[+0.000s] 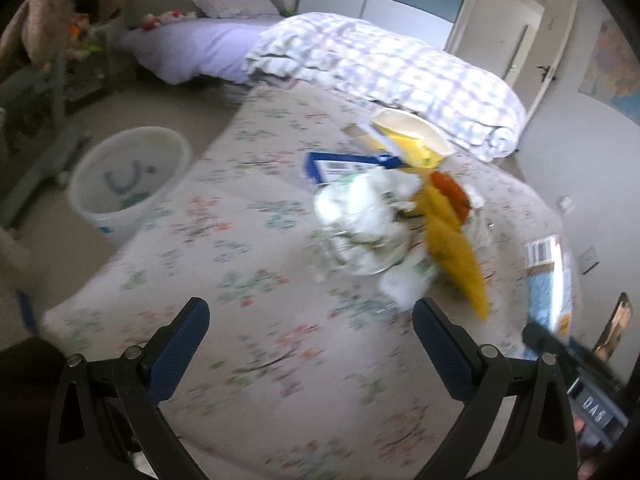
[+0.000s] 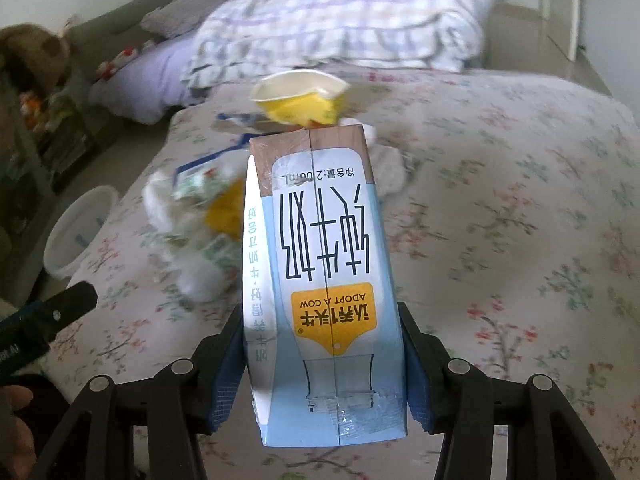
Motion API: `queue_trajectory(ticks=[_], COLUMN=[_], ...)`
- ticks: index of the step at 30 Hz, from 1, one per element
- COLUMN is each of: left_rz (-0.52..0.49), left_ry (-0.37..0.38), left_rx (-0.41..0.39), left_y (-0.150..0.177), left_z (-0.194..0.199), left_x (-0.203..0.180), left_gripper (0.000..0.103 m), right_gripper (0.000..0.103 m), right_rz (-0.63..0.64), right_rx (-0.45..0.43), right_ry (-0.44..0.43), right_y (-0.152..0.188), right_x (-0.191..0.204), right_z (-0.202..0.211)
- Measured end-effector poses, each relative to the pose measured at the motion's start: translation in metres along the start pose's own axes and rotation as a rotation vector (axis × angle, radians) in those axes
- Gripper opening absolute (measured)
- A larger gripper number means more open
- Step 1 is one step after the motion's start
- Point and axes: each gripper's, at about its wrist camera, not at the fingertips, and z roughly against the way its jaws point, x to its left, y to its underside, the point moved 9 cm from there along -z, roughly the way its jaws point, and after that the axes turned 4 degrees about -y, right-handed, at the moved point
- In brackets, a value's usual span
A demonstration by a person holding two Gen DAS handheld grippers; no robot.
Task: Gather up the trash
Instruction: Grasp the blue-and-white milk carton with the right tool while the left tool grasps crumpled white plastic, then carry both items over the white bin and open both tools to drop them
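Note:
My right gripper (image 2: 324,336) is shut on a light-blue milk carton (image 2: 320,272) and holds it above the floral bedspread (image 2: 500,208); the carton also shows at the right edge of the left wrist view (image 1: 548,280). My left gripper (image 1: 310,312) is open and empty above the bedspread (image 1: 240,240). Ahead of it lies a trash pile: crumpled white wrappers (image 1: 360,216), a yellow wrapper (image 1: 452,248), a yellow paper cup (image 1: 416,136) and a blue box (image 1: 344,164). A white trash bin (image 1: 128,176) stands on the floor left of the bed.
A folded checked quilt (image 1: 384,68) and a lilac pillow (image 1: 192,48) lie at the far end of the bed. A cluttered shelf (image 1: 52,60) stands at the far left. A doorway (image 1: 516,28) is at the back right.

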Motion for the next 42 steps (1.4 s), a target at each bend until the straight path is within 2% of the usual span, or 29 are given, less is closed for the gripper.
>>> queue_trajectory(ticks=[5, 9, 17, 19, 21, 25, 26, 29, 35, 42], left_rz=[-0.001, 0.021, 0.031, 0.035, 0.06, 0.083, 0.081, 0.055, 0.013, -0.012], left_ry=[0.066, 0.094, 0.092, 0.093, 0.109, 0.128, 0.134, 0.142, 0.145, 0.11], left_rx=[0.013, 0.015, -0.003, 0.0, 0.028, 0.043, 0.044, 0.04, 0.039, 0.009], left_y=[-0.013, -0.02, -0.03, -0.031, -0.029, -0.03, -0.031, -0.032, -0.029, -0.045], left_z=[-0.024, -0.042, -0.065, -0.07, -0.076, -0.078, -0.077, -0.072, -0.054, -0.029], left_x=[-0.026, -0.038, -0.049, -0.05, -0.048, -0.043, -0.043, -0.044, -0.034, 0.004], left_gripper=[0.082, 0.077, 0.072, 0.066, 0.051, 0.035, 0.026, 0.019, 0.016, 0.016], right_gripper=[0.059, 0.059, 0.059, 0.059, 0.059, 0.059, 0.059, 0.059, 0.059, 0.059], right_rz=[-0.037, -0.056, -0.082, -0.083, -0.086, -0.086, -0.083, -0.075, -0.04, -0.002], right_rx=[0.004, 0.008, 0.019, 0.021, 0.026, 0.037, 0.037, 0.035, 0.014, -0.002], right_ry=[0.011, 0.019, 0.035, 0.037, 0.038, 0.04, 0.042, 0.047, 0.044, 0.025], right_y=[0.004, 0.006, 0.01, 0.011, 0.012, 0.012, 0.012, 0.012, 0.005, -0.004], right_x=[-0.017, -0.028, -0.045, -0.047, -0.048, -0.047, -0.047, -0.043, -0.03, -0.003], right_z=[0.001, 0.0, -0.003, -0.004, -0.005, -0.009, -0.009, -0.008, -0.003, -0.002])
